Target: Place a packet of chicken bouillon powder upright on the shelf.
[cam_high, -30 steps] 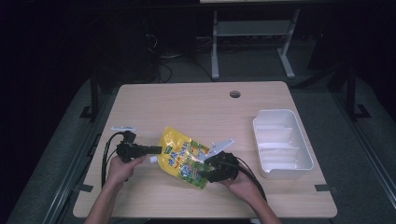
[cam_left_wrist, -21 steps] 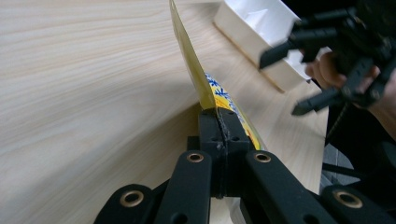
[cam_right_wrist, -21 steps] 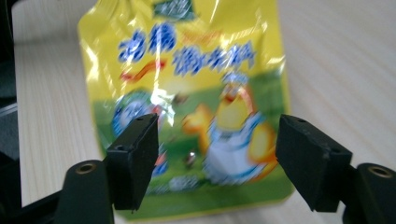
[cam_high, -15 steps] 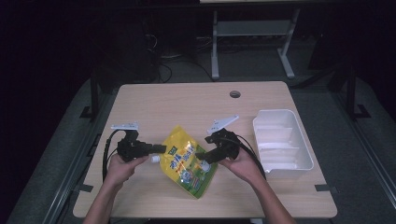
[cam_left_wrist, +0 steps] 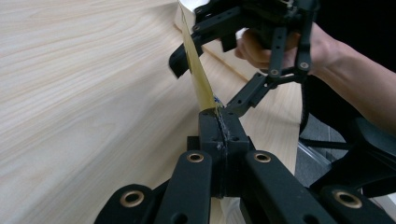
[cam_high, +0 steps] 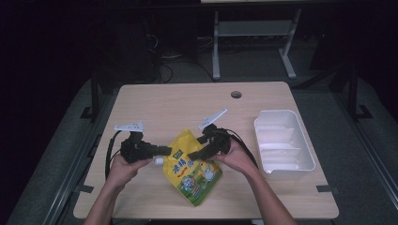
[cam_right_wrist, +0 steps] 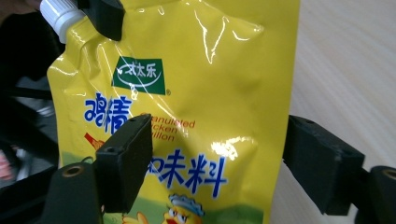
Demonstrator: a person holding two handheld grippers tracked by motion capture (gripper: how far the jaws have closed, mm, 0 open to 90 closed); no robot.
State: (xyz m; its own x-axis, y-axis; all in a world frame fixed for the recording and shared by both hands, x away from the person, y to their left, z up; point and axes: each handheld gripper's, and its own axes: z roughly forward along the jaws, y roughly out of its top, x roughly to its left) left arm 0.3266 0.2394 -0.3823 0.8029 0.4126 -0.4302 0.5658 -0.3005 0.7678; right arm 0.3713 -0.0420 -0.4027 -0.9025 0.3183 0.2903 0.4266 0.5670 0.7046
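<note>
The left gripper is clamped on the yellow pouch's edge beside its white cap. The right gripper has just been opening, jaws wide astride the pouch, which tilts over the surface.

A: Your grippers, quick: left gripper and right gripper are matte black, linkage arms with brass-ringed pivots.

B: Markings?

A: Pale three-cornered plate on top of each, black cable looping off. Blocky jaws. Your forearms are bare, no sleeves or gloves.
</note>
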